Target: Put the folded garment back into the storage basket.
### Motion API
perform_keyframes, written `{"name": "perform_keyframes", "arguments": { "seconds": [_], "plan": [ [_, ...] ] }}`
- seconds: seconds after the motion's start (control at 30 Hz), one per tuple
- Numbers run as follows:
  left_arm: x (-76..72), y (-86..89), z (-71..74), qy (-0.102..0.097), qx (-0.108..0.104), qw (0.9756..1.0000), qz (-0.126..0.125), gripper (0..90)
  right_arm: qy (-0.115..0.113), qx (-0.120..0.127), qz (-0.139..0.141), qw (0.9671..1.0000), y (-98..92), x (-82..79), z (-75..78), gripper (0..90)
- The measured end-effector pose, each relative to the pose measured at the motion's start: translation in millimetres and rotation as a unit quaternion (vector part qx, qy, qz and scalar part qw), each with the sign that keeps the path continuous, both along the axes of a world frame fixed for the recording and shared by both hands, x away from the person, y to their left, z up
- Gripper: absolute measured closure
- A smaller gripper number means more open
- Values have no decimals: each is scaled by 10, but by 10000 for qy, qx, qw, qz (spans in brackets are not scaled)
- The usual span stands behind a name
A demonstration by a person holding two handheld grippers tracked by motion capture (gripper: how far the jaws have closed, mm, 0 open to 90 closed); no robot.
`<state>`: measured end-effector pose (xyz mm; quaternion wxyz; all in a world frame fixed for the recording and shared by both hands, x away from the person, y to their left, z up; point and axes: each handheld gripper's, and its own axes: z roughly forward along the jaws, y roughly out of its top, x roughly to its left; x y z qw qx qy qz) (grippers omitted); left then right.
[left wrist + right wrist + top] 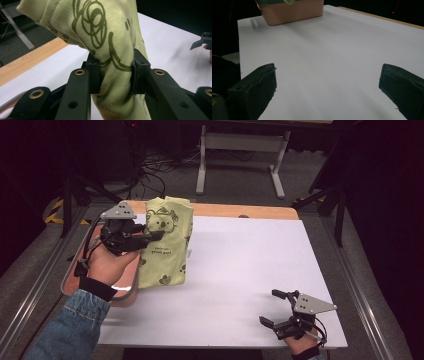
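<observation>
A pale yellow-green shirt with a dark koala print hangs above the left side of the table, its lower edge near the white sheet. My left gripper is shut on the shirt's upper part. In the left gripper view the cloth is pinched between both black pads and bulges above them. My right gripper rests near the table's front right corner, open with nothing between its fingers. In the right gripper view its pads stand wide apart over bare white sheet.
A pinkish-brown basket sits at the table's left edge under my left hand; its wall appears far off in the right gripper view. A wooden strip runs along the table's back edge. A white table frame and cables lie on the floor behind.
</observation>
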<state>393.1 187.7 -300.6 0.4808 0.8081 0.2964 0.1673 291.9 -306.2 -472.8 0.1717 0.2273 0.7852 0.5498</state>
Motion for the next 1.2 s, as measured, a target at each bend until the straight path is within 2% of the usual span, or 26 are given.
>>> {"name": "perform_keyframes", "arguments": {
  "seconds": [0.63, 0.87, 1.1, 1.2],
  "plan": [
    [-64, 461, 14, -44, -53, 9997, 229, 673, 0, -15, 9, 10000, 7, 0, -2, 18],
    [-104, 607, 21, -64, 16, 9994, 328, 673, 8, -17, 10, 10000, 8, 1, -3, 18],
    [-140, 800, 52, -103, -4, 9990, 444, 673, 18, -25, 11, 10000, 13, 2, -5, 19],
    [-148, 881, 65, -140, 74, 9987, 490, 673, 20, -29, 10, 10000, 14, 2, -6, 18]
  ]
}}
